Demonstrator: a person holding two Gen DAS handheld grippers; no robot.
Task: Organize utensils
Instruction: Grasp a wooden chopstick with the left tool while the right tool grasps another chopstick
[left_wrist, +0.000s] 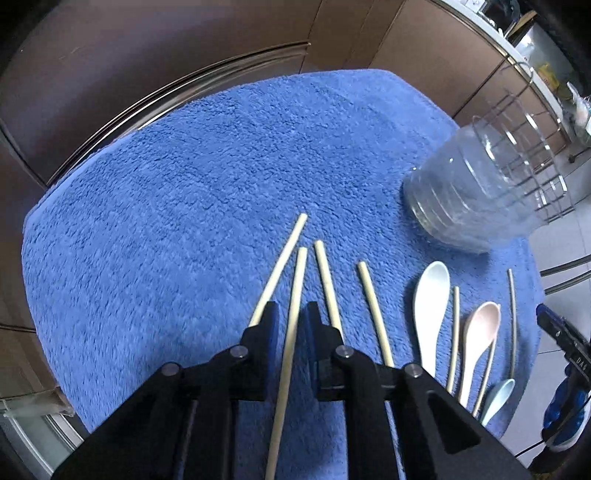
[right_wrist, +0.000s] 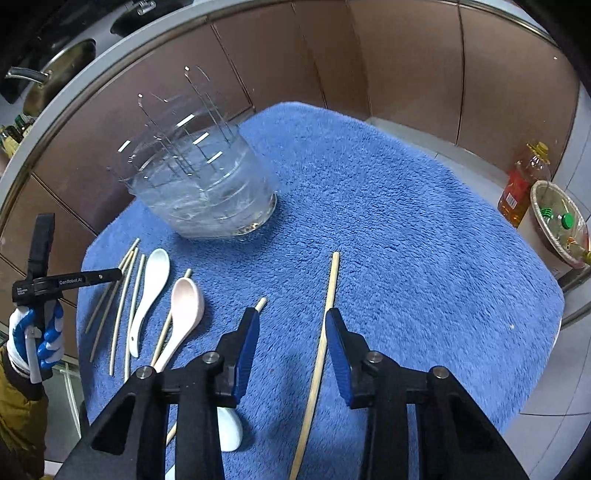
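Several pale wooden chopsticks and three spoons lie on a blue towel (left_wrist: 184, 184). In the left wrist view my left gripper (left_wrist: 290, 314) is open, its fingers on either side of one chopstick (left_wrist: 291, 332) without touching it. A white spoon (left_wrist: 430, 299), a pink spoon (left_wrist: 478, 332) and a light blue spoon (left_wrist: 498, 398) lie to the right. In the right wrist view my right gripper (right_wrist: 290, 319) is open above the towel, next to a single chopstick (right_wrist: 325, 332) near its right finger. The white spoon (right_wrist: 149, 295) and pink spoon (right_wrist: 183, 314) lie to its left.
A clear ribbed plastic jar (left_wrist: 476, 192) (right_wrist: 207, 184) stands on the towel's far side, with a wire rack (left_wrist: 532, 147) behind it. Brown cabinet doors surround the table. A cooking oil bottle (right_wrist: 522, 184) and a bowl (right_wrist: 557, 221) sit on the floor at right.
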